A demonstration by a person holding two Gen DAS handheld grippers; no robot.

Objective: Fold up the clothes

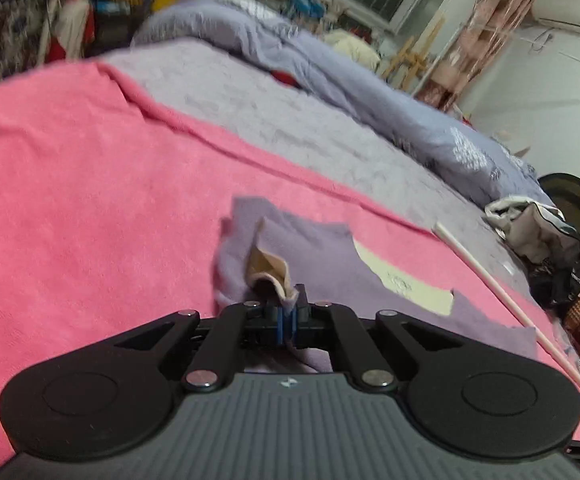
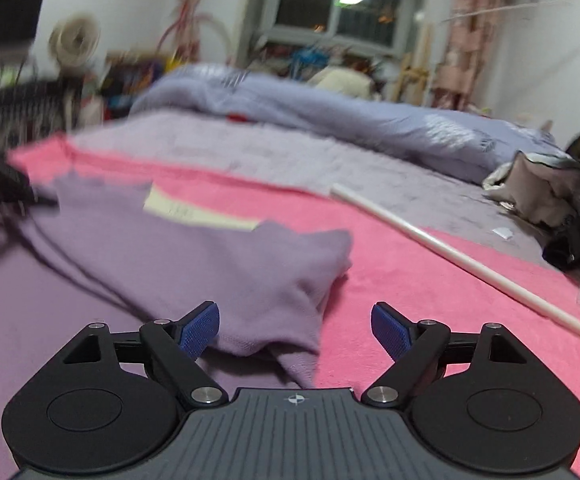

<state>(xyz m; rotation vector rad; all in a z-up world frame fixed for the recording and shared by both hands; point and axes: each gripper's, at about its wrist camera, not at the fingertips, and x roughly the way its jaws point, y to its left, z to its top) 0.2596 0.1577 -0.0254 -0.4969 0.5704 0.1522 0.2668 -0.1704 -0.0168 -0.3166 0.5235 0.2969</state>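
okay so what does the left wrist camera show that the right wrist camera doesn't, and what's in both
Only the left wrist view shows the left gripper shut on a bunched edge of the purple garment, with a beige inner lining turned out.

Only the right wrist view shows the right gripper open, its blue pads apart, and the garment's folded end lying between them, ungripped.

Both show the pale patch on the garment, the pink blanket, the white rod and the rumpled lavender duvet.
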